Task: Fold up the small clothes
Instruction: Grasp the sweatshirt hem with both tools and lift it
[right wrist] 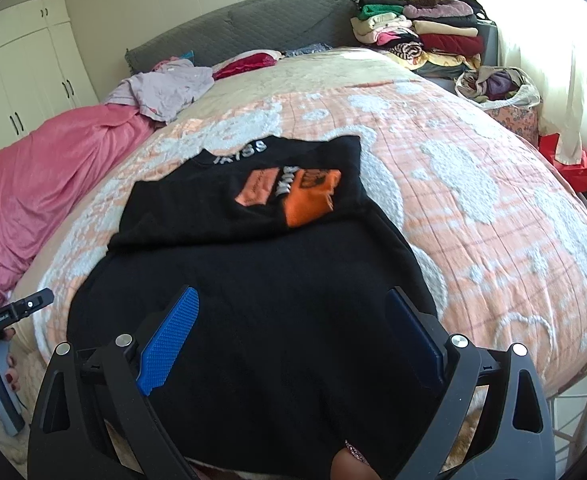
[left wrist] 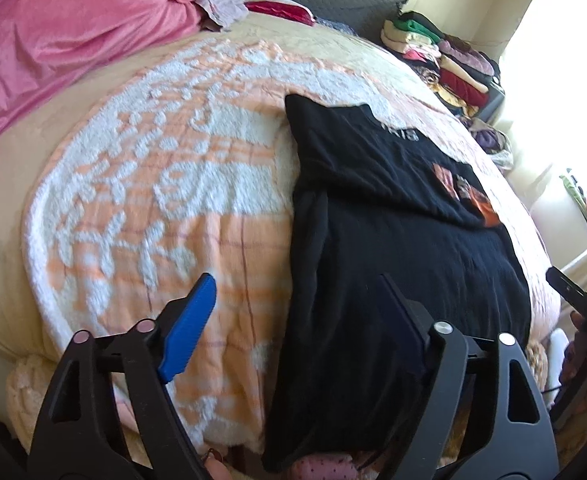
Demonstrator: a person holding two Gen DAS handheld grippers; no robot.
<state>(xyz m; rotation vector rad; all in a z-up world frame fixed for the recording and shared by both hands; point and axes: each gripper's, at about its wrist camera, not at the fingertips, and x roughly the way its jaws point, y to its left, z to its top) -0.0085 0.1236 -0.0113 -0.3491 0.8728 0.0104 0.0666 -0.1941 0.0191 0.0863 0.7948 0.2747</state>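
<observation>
- Orange-and-white bedspread point(right wrist: 473, 200) covers the bed.
- Black shirt point(right wrist: 253, 280) lies flat on it — top part folded down, print showing.
- Left gripper point(left wrist: 297, 300) spread, straddling the shirt's edge.
- Right gripper point(right wrist: 293, 312) spread above the shirt — pinching nothing.

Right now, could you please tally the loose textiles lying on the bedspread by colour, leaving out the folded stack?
Black: 1, the black shirt
Pink: 1, the pink blanket
Lilac: 1, the lilac garment
Red: 1, the red cloth
Total: 4
</observation>
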